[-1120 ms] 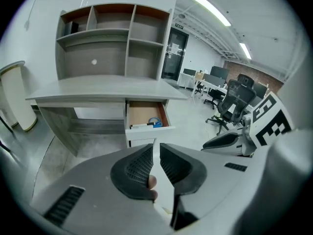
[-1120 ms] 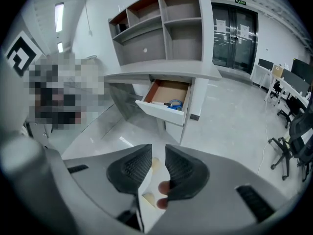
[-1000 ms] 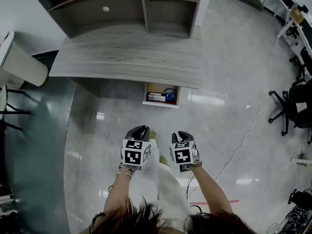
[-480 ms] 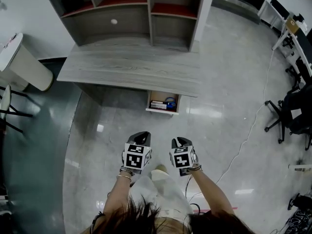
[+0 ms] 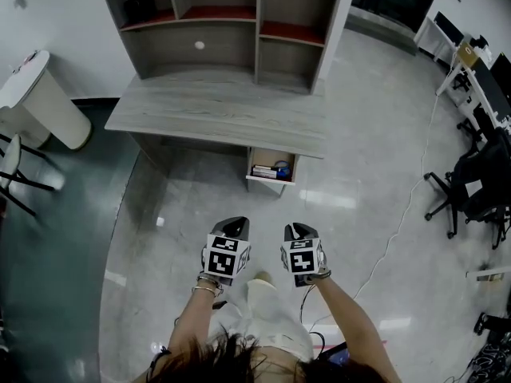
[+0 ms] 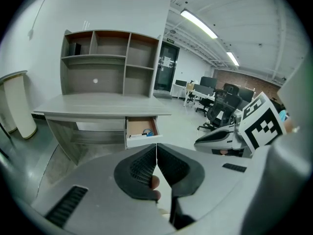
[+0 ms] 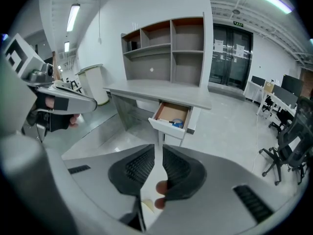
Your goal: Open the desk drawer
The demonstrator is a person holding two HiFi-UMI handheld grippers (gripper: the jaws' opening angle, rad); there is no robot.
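Observation:
The grey wooden desk (image 5: 215, 114) stands ahead, and its drawer (image 5: 271, 169) under the right end is pulled out, with small items inside. The drawer also shows in the left gripper view (image 6: 142, 131) and the right gripper view (image 7: 171, 117). Both grippers hang in the air over the floor, well short of the desk. My left gripper (image 5: 231, 223) is shut with nothing in it, its black pads meeting (image 6: 156, 148). My right gripper (image 5: 294, 230) keeps a narrow gap (image 7: 159, 151); its jaws are closing with nothing between them.
A shelf hutch (image 5: 231, 22) sits on the desk's back. A white bin (image 5: 40, 102) stands at the left, beside dark chair legs (image 5: 12, 182). Office chairs (image 5: 471, 182) and a white cable (image 5: 407, 214) on the glossy floor are at the right.
Both grippers have risen and drawn back from the desk, which now looks farther off. The drawer stays pulled out.

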